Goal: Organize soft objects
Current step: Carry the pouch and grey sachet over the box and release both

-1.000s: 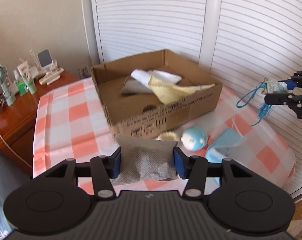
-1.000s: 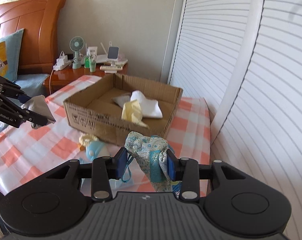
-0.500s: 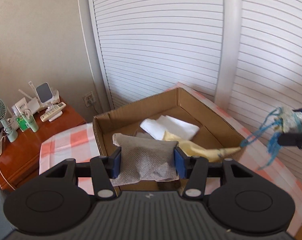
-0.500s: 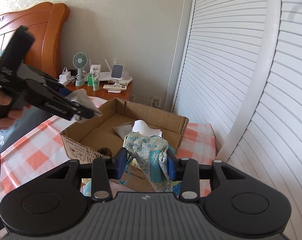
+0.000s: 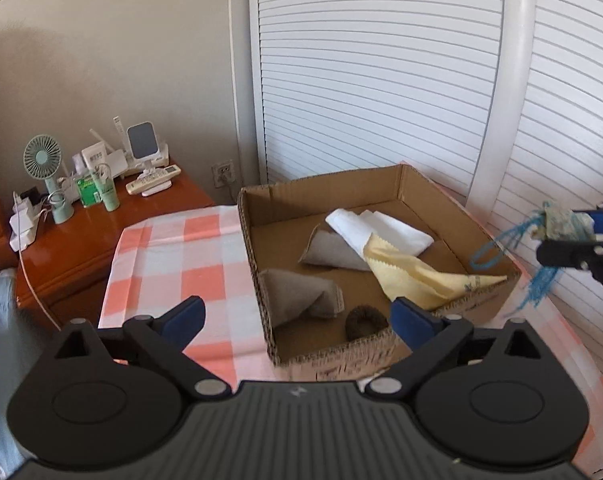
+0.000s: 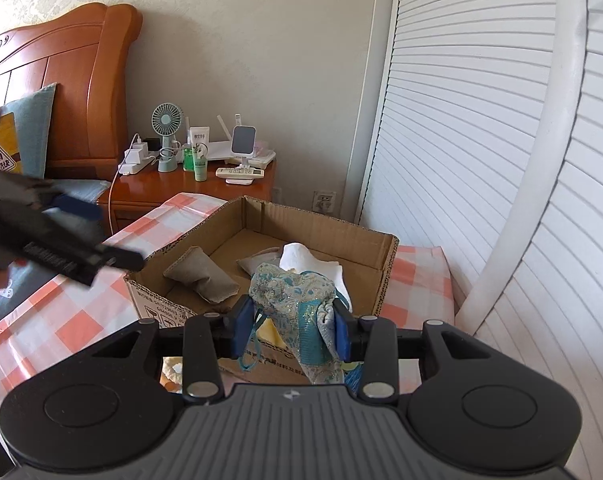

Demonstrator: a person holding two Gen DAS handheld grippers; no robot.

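An open cardboard box [image 5: 381, 356] stands on the checked cloth [image 5: 173, 248]. Inside it lie a white cloth [image 5: 381, 228], a yellow cloth [image 5: 413, 276], a grey cloth [image 5: 329, 248], a dark ring [image 5: 365, 320] and a grey pouch [image 5: 297, 296]. My left gripper [image 5: 297, 316] hovers over the box's near left corner, its jaws opening wide with nothing pressed between them; the grey pouch rests below on the box floor. My right gripper [image 6: 291, 332] is shut on a teal patterned drawstring pouch [image 6: 297, 308], held in the air at the box's near wall [image 6: 161, 312].
A wooden nightstand [image 5: 101, 240] with a small fan [image 5: 41, 160], bottles and a remote stands left of the cloth. White louvred doors [image 5: 381, 80] close off the far and right sides. A wooden headboard [image 6: 81, 80] rises at left. A yellowish plush [image 6: 171, 372] lies before the box.
The left gripper rose from in front of the box to above it, opened, and the grey pouch dropped into the box. The right gripper carried the teal pouch closer to the box.
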